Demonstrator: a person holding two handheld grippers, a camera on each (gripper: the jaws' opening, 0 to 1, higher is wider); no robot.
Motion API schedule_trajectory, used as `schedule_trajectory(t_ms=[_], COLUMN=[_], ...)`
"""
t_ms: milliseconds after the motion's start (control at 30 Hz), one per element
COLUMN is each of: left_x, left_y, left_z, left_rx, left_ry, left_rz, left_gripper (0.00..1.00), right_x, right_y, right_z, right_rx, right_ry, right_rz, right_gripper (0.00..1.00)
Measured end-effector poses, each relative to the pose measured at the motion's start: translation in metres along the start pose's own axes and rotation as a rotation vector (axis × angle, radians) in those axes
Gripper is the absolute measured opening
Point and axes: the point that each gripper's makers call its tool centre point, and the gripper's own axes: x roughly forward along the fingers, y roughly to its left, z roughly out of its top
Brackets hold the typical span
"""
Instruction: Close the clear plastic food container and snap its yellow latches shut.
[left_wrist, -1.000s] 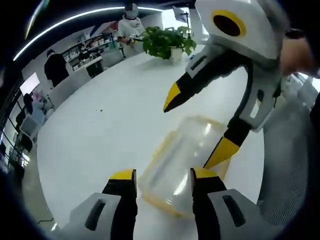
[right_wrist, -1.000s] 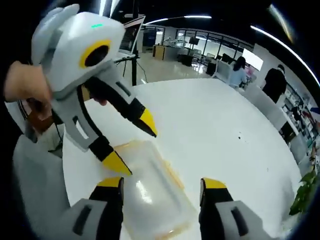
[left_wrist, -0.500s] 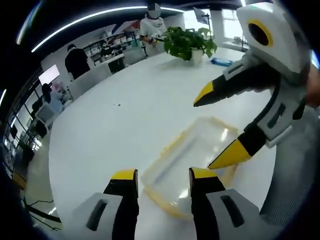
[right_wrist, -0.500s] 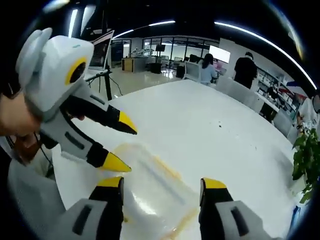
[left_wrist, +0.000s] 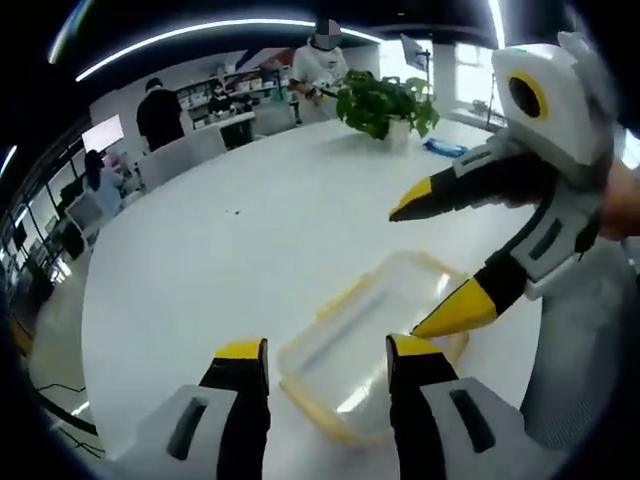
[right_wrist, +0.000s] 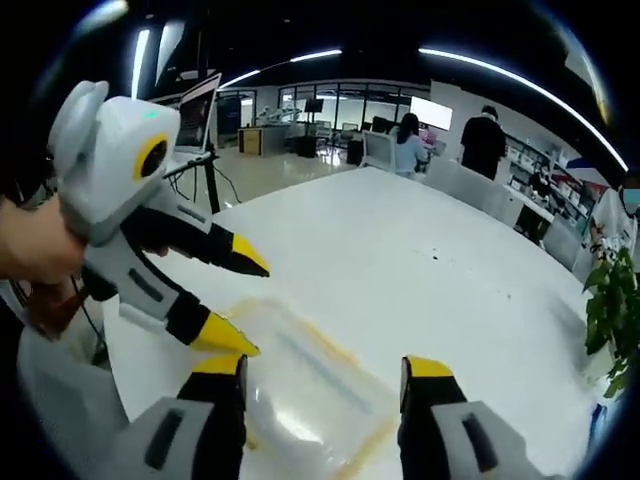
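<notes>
Clear rectangular plastic container w/ yellow latches (left_wrist: 370, 340) sits btwn both spread tools: left gripper (left_wrist: 325, 362), right gripper (right_wrist: 322, 372), long axis running away-right.

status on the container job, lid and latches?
Done: the lid sits on the clear container on the white table. In hand: nothing gripped; the left gripper and right gripper hover open above it. Left: latch state is unclear in the blur, so the yellow latches probably need snapping.
</notes>
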Motion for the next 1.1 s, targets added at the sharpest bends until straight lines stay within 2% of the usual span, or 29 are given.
schedule_trajectory(t_ms=[100,167,200,233,367,467,500,567,767,867,933,1100], left_x=[-0.003,-0.004,-0.004,-0.004,-0.005,-0.008,-0.006,-0.006,-0.006,-0.004,-0.004,0.004], left_y=[0.004,0.005,0.003,0.003,0.006,0.014,0.019,0.018,0.015,0.009,0.007,0.0], left_z=[0.002,0.002,0.003,0.002,0.001,-0.003,-0.006,-0.008,-0.002,-0.003,-0.005,-0.016], left_rx=[-0.046,-0.093,-0.156,-0.193,-0.367,-0.456,-0.463,-0.462,-0.47,-0.513,-0.551,-0.564], left_ry=[-0.026,-0.045,-0.067,-0.071,-0.126,-0.133,-0.131,-0.127,-0.142,-0.146,-0.147,-0.12], left_rz=[-0.006,-0.013,-0.039,-0.046,-0.069,-0.042,-0.014,-0.021,-0.034,-0.053,-0.053,-0.057], left_gripper=[0.44,0.44,0.45,0.46,0.47,0.48,0.47,0.47,0.56,0.6,0.61,0.59], right_x=[-0.001,-0.001,-0.002,-0.003,-0.006,-0.01,-0.009,-0.009,-0.009,-0.007,-0.006,-0.001], right_y=[-0.001,0.001,-0.001,-0.004,-0.012,-0.017,-0.02,-0.021,-0.022,-0.019,-0.016,-0.01], right_z=[-0.003,-0.005,-0.006,-0.007,-0.011,-0.015,-0.018,-0.024,-0.028,-0.034,-0.038,-0.047], right_rx=[0.054,0.118,0.168,0.187,0.369,0.465,0.426,0.396,0.414,0.428,0.433,0.474], right_ry=[-0.015,-0.041,-0.048,-0.055,-0.099,-0.121,-0.114,-0.091,-0.091,-0.073,-0.059,-0.004], right_rz=[0.007,0.035,0.026,0.017,0.017,0.015,0.006,-0.007,-0.006,0.0,0.004,-0.001], right_gripper=[0.63,0.64,0.65,0.66,0.69,0.71,0.71,0.71,0.7,0.7,0.71,0.71])
